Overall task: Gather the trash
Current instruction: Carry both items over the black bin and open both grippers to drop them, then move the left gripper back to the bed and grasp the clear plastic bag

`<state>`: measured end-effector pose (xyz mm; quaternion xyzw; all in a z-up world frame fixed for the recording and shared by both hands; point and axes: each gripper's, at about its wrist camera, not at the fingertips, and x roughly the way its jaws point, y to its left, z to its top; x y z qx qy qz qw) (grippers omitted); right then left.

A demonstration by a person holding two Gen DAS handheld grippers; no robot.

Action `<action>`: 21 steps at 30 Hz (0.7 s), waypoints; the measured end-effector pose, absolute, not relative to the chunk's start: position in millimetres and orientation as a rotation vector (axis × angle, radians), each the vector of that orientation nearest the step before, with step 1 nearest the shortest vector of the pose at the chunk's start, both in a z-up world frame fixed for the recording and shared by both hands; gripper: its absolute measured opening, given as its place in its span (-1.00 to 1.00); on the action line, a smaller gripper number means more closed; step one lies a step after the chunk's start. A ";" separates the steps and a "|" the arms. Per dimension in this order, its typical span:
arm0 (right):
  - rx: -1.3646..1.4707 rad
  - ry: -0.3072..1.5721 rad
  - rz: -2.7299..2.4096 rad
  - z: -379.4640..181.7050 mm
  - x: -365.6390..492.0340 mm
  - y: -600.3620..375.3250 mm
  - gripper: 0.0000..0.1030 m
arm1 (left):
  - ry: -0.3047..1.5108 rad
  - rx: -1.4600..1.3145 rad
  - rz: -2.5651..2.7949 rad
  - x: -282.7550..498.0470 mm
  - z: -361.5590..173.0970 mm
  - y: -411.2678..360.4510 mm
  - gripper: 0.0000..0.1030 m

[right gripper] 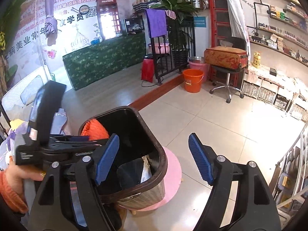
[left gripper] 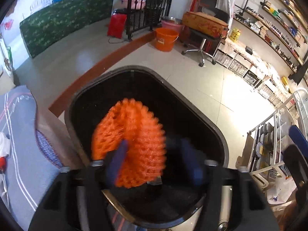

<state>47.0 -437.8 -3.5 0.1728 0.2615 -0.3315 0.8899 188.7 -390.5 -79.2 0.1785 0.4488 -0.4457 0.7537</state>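
Glossy pale tile floor (right gripper: 221, 115) reflecting light; green patterned counter (right gripper: 104, 57) standing against a postered wall (right gripper: 28, 28); orange bucket (right gripper: 192, 80) sitting beside a black railing (right gripper: 173, 57); stocked shelves (right gripper: 279, 34) lining the right wall.

Left gripper (left gripper: 154, 152): black frame, blue fingers (left gripper: 119, 159), jaws apart, aimed steeply downward, blurred; whether the pads press on anything cannot be told. Right gripper (right gripper: 154, 157): black frame, blue ribbed pads (right gripper: 200, 159), jaws spread wide, nothing between them, tilted moderately downward. Left hand (right gripper: 28, 173): gripping the left tool's handle, orange knitted sleeve (right gripper: 11, 194) at the wrist.
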 end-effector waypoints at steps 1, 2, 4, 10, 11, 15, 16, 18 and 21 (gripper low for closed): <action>0.361 0.542 -0.688 -3.6 46.8 -438.2 0.44 | 0.973 0.377 -0.962 189.6 -79.7 -389.2 0.46; 0.363 0.542 -0.686 -3.7 45.8 -439.0 0.44 | 0.968 0.369 -0.957 189.2 -79.6 -387.9 0.50; 0.361 0.543 -0.687 -4.2 47.0 -439.0 0.44 | 0.966 0.364 -0.954 189.1 -78.2 -386.7 0.74; 0.360 0.533 -0.685 -1.7 52.7 -436.7 0.48 | 0.924 0.313 -0.945 194.2 -69.3 -376.8 0.87; 0.359 0.532 -0.685 -0.6 53.6 -436.9 0.49 | 0.923 0.305 -0.948 194.6 -68.8 -375.9 0.88; 0.357 0.518 -0.680 4.6 54.7 -434.5 0.56 | 0.908 0.293 -0.953 194.0 -63.6 -370.9 0.88; 0.352 0.514 -0.682 5.7 54.7 -434.3 0.57 | 0.897 0.289 -0.951 193.2 -61.0 -367.6 0.88; 0.350 0.516 -0.680 6.1 54.8 -433.9 0.58 | 0.872 0.283 -0.949 190.3 -54.4 -361.2 0.88; 0.349 0.519 -0.675 6.8 56.5 -431.3 0.59 | 0.814 0.294 -0.948 182.6 -40.7 -348.3 0.88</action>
